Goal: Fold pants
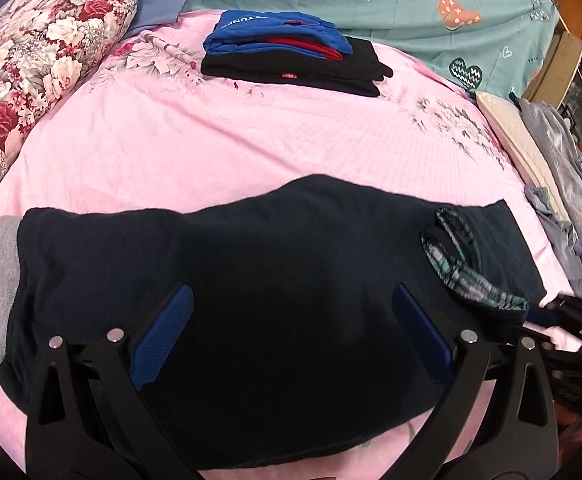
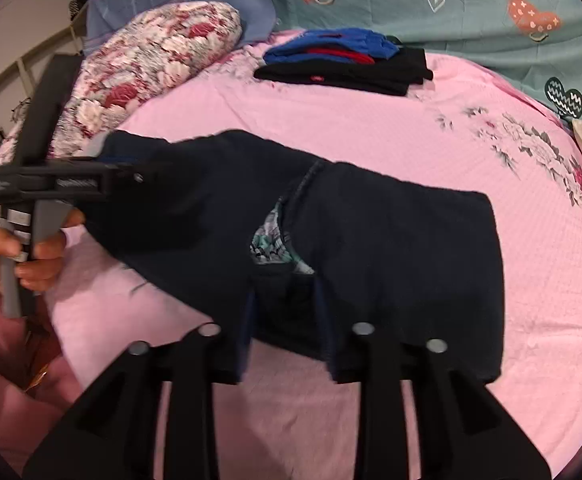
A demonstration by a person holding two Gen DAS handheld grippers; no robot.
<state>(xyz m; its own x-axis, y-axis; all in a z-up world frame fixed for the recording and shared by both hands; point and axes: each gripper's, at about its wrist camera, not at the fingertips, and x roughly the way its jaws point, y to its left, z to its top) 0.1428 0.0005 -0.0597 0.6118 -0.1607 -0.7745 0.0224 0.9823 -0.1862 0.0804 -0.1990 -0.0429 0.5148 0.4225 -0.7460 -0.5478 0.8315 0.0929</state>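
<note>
The pink bed (image 1: 211, 140) carries the dark navy pants (image 1: 251, 272), long axis running left to right, grey cuff end at the left, plaid-lined pocket toward the right. Their near edge is hidden behind the tools. The left gripper (image 1: 291, 300) hovers over the middle, fingers wide apart. The right gripper (image 2: 285, 320) has its fingers clamped on the near edge; motion blur softens that view.

Dark pants (image 2: 391, 248) on pink bedsheet (image 2: 511, 280)
</note>
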